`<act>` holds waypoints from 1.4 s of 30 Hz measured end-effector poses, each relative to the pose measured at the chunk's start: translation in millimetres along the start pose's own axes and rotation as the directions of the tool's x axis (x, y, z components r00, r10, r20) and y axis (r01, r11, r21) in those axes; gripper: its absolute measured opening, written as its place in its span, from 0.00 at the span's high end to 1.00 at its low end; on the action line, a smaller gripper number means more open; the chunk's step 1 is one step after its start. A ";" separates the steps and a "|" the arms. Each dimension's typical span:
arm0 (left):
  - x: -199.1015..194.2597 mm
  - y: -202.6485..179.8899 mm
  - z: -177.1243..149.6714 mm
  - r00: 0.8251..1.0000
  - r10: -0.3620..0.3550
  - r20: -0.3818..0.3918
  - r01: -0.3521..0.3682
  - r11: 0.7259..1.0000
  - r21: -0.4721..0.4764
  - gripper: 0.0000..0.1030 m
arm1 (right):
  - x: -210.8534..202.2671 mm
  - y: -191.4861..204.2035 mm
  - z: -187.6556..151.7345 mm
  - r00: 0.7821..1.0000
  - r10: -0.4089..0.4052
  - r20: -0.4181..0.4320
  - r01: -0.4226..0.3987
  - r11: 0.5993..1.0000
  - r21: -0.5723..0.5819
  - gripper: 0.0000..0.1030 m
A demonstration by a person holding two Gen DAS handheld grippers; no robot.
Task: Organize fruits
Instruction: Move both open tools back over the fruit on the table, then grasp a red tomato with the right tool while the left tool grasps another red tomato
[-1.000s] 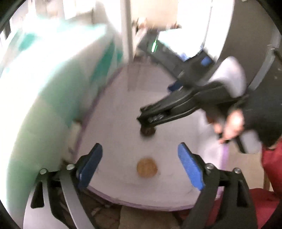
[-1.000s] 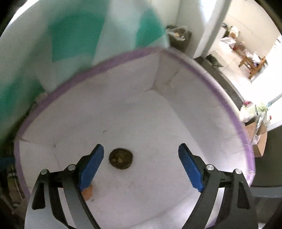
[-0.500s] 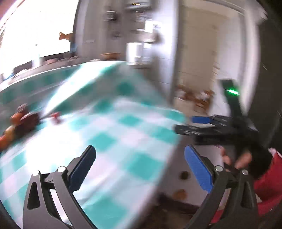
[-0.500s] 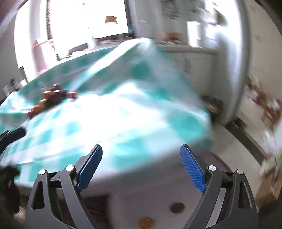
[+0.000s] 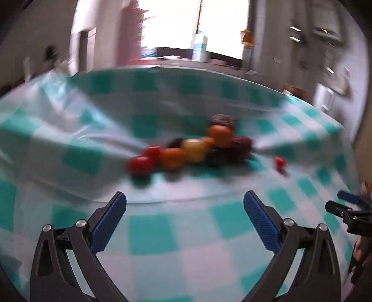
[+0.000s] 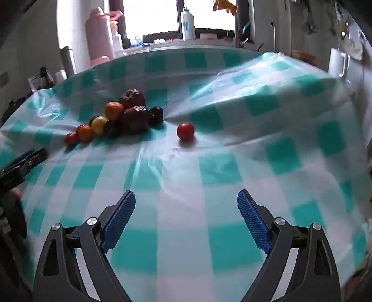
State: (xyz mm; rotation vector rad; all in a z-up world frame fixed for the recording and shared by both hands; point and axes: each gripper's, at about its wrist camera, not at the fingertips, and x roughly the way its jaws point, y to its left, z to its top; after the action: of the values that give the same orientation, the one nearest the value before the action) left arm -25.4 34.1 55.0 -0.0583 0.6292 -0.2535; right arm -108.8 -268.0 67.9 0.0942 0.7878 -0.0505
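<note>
While both grippers [image 5: 184, 223] [image 6: 186, 220] gape empty, round glossy fruits [image 6: 121, 118] heaped, wrinkled checked plastic tablecloth [image 6: 232, 162].

A bright window [image 6: 151, 16] glares behind a table [image 6: 209, 162] draped in teal-checked cloth; a pink flask [image 6: 98, 34] stands beyond its far edge.

The left gripper [image 5: 184, 217] hangs with jaws spread wide over the checked teal cloth [image 5: 151, 232] on the desk; a blurred fruit pile [image 5: 193, 148] lies ahead; one small red fruit [image 5: 279, 162] sits apart; the right gripper [image 5: 346, 208] shows at the right edge.
</note>
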 end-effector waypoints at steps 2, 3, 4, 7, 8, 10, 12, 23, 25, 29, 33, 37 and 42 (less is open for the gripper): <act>5.9 31.5 -2.0 1.000 0.015 -0.003 -0.015 0.995 -0.102 0.02 | 26.3 5.3 14.4 0.999 -0.026 -0.028 0.026 1.000 0.010 0.16; 8.5 43.0 -2.9 1.000 0.021 -0.019 -0.024 0.989 -0.147 0.02 | 37.7 6.1 21.2 0.999 -0.030 -0.041 0.031 0.999 0.019 0.16; 12.4 57.3 -3.5 0.998 0.020 -0.059 -0.032 0.975 -0.219 0.02 | 49.6 7.9 28.2 0.998 -0.031 -0.051 0.032 0.999 0.030 0.16; 13.6 81.5 -6.3 0.997 0.009 -0.082 -0.036 0.939 -0.342 0.02 | 81.4 13.4 47.9 0.997 -0.039 -0.070 0.042 0.998 0.051 0.16; 13.6 87.5 -9.1 0.995 0.024 -0.095 -0.058 0.925 -0.375 0.02 | 92.7 14.8 54.1 0.996 -0.048 -0.079 0.052 0.997 0.056 0.18; 13.4 89.6 -12.7 0.994 0.018 -0.112 -0.061 0.916 -0.397 0.02 | 108.3 17.0 63.7 0.992 -0.069 -0.102 0.075 0.996 0.056 0.19; 14.9 91.2 -14.2 0.993 0.021 -0.117 -0.066 0.913 -0.402 0.02 | 121.3 19.4 74.2 0.991 -0.079 -0.106 0.085 0.995 0.056 0.21; 15.0 69.1 -12.1 0.994 0.046 -0.102 -0.074 0.954 -0.289 0.02 | 127.0 6.9 74.6 0.996 -0.032 -0.089 0.041 0.994 0.097 0.69; 18.5 66.0 -7.8 0.994 0.053 -0.095 -0.076 0.962 -0.264 0.03 | 124.8 1.5 72.3 0.997 -0.002 -0.081 0.012 0.993 0.121 0.69; 40.3 65.5 2.0 0.990 0.034 -0.133 -0.063 0.974 -0.216 0.26 | 120.8 -10.4 68.9 0.996 0.064 -0.055 -0.053 0.985 0.167 0.69; 65.0 64.0 14.7 0.985 0.039 -0.165 -0.063 0.987 -0.145 0.36 | 124.0 -15.5 67.2 0.993 0.090 -0.072 -0.075 0.979 0.190 0.69; 85.5 51.3 27.1 0.981 0.042 -0.187 -0.049 0.998 -0.034 0.35 | 123.4 -11.4 69.3 0.992 0.089 -0.085 -0.073 0.980 0.184 0.68; 114.2 41.2 38.1 0.971 0.034 -0.238 -0.025 0.999 0.039 0.41 | 126.2 -7.9 70.3 0.991 0.094 -0.092 -0.077 0.982 0.174 0.64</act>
State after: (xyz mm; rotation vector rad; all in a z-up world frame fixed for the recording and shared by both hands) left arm 95.0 44.4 14.8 0.0161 0.8643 -0.2449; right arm 29.1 -284.3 27.1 0.2944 0.8780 -0.0319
